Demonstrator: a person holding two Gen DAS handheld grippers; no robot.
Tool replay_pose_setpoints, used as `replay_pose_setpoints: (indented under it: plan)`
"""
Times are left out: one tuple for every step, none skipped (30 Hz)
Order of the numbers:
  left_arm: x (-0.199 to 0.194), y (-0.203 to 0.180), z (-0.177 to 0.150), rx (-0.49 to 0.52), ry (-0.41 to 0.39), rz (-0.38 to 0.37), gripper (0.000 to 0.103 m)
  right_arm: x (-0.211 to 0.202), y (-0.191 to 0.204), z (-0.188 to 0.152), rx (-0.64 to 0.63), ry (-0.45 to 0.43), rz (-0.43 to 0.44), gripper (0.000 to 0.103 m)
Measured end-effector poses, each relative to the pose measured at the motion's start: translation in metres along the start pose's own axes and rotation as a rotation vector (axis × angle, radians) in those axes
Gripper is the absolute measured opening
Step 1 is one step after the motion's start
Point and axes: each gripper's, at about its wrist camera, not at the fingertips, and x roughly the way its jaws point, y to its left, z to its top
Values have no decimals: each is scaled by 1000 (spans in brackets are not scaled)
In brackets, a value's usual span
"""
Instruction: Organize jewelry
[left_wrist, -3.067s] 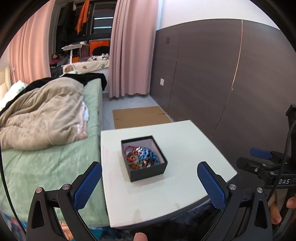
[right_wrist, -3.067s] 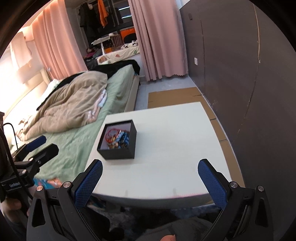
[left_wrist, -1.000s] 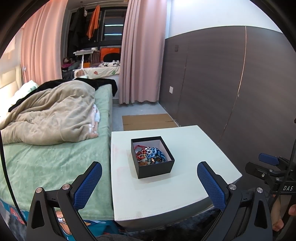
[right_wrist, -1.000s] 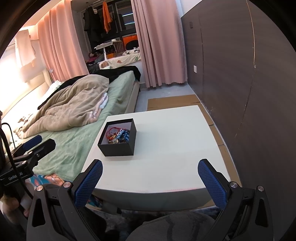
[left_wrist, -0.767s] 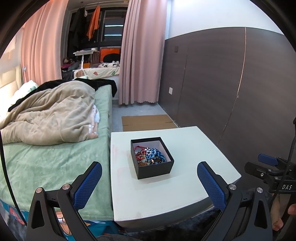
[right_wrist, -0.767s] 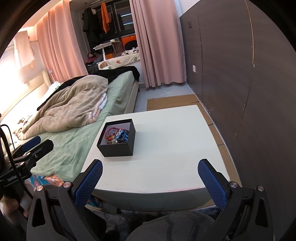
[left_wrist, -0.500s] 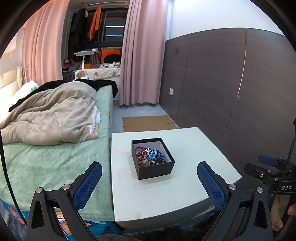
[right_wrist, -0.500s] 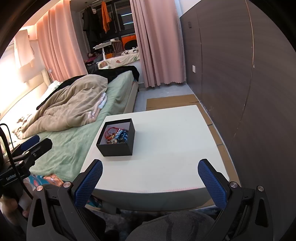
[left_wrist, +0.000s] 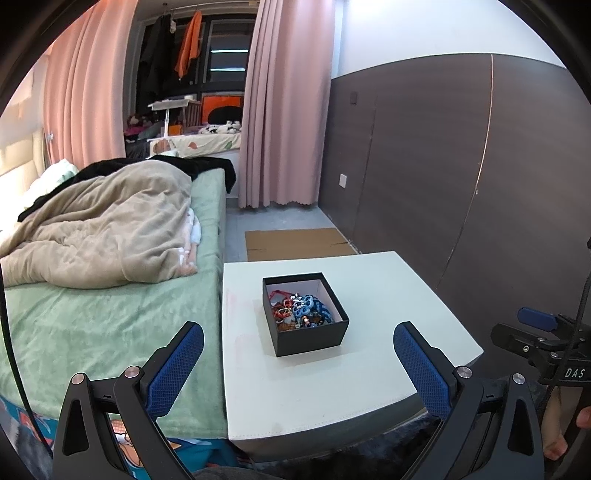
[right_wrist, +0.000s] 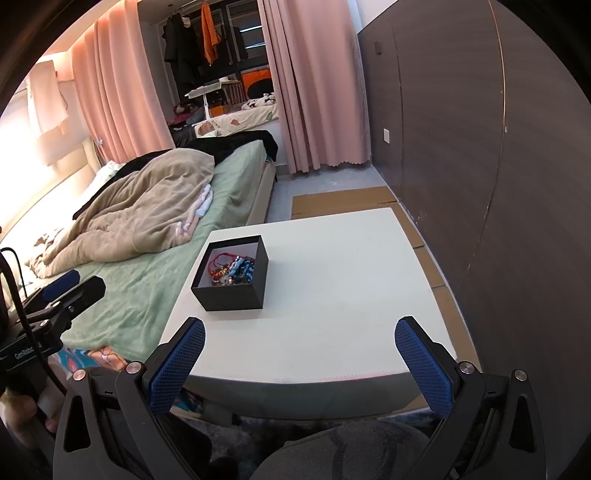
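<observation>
The small black square cardboard box of tangled red and blue beaded jewelry sits left of centre on the white padded table. Both the left gripper and right gripper hang wide and empty, near the table's front edge. Pinching one strand could drag the whole tangle, or tip the light box.

left gripper: black frame, silver screws, blue dimpled pads
right gripper: same black frame, blue pads, white lettering, black cable
clothing: grey trousers

Both grippers drawn back and raised from the worktop, black jewelry box smaller, toward 12 o'clock, view levelled
</observation>
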Motion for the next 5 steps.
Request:
replay_pose_setpoints:
  plan:
    - [0,-1,0,0,-1,-3,102,0,0,0,-1,1,-1,103]
    - [1,0,1,-1,-1,-4,102,1,0,0,0,4,-2,103]
    - [1,1,1,-1,-1,-2,102,2,0,0,-1,8,-3,103]
    - [1,1,1,-1,-2,-3,102,2,0,-1,-2,11,-5,103]
    - [2,1,1,0,-2,-3,102,2,1,-1,-6,12,-10,103]
